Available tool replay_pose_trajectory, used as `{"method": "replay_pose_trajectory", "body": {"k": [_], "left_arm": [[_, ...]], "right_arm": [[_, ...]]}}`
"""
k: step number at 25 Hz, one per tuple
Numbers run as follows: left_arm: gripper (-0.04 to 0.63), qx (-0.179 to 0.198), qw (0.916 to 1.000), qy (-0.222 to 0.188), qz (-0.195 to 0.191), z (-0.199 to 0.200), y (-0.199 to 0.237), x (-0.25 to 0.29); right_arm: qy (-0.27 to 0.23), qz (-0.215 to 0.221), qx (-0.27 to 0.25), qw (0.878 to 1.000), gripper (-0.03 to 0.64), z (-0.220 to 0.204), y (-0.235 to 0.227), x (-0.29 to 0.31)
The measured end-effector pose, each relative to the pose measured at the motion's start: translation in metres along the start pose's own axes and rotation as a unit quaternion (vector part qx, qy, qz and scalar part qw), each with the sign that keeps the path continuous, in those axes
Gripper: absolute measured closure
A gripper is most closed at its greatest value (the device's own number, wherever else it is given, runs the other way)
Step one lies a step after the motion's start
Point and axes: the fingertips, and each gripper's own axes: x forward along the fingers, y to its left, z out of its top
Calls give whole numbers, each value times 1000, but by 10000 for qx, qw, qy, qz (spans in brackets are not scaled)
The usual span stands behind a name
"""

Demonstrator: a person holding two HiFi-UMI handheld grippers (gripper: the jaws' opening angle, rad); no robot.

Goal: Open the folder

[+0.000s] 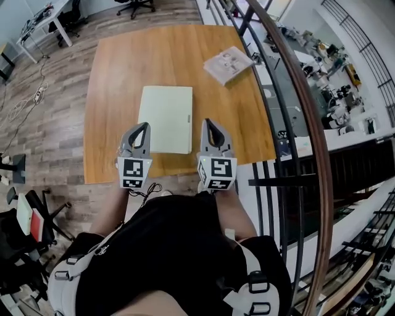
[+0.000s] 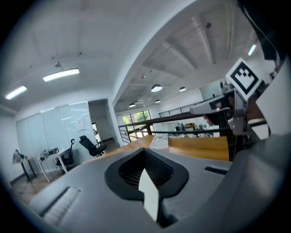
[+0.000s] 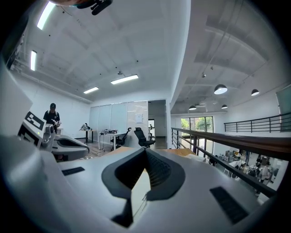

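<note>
A pale green folder (image 1: 165,117) lies flat and closed in the middle of the wooden table (image 1: 123,62). My left gripper (image 1: 143,126) hovers over the table's near edge, its tip by the folder's near left edge, jaws shut with nothing in them. My right gripper (image 1: 208,122) is level with it, just right of the folder's near right corner, also shut and holding nothing. In the left gripper view the shut jaws (image 2: 145,150) point almost level across the table, and the right gripper (image 2: 213,107) shows beside them. The right gripper view looks along its shut jaws (image 3: 146,150) with the left gripper (image 3: 68,146) at the left.
A printed booklet (image 1: 228,63) lies at the table's far right corner. A curved railing (image 1: 308,123) runs close along the table's right side. Office chairs (image 1: 133,6) and desks (image 1: 43,18) stand beyond the far edge. A person (image 3: 52,116) stands far off.
</note>
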Motion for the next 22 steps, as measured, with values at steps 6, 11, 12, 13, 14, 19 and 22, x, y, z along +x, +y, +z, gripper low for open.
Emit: {"method": "replay_pose_trajectory", "body": {"k": [6, 11, 12, 13, 14, 19, 22], "left_arm": [[592, 708, 9974, 104, -34, -10, -19, 14], [590, 1225, 9914, 313, -335, -16, -45, 17], [558, 1299, 9897, 375, -470, -19, -52, 18], [504, 1346, 9879, 460, -620, -24, -59, 18], [463, 1379, 9860, 558, -760, -29, -65, 20], [406, 1848, 9713, 938, -1170, -56, -87, 23], [371, 2073, 9553, 1293, -1665, -80, -106, 21]], "right_arm": [[94, 44, 94, 9999, 614, -13, -20, -1], [179, 61, 231, 9996, 614, -21, -35, -4], [188, 73, 251, 9995, 614, -22, -36, -4], [194, 84, 268, 9994, 614, -24, -37, -4], [198, 96, 282, 9994, 614, -25, -37, -4], [257, 120, 421, 9987, 614, -30, -42, -5], [274, 63, 529, 9982, 614, -33, -49, -9]]}}
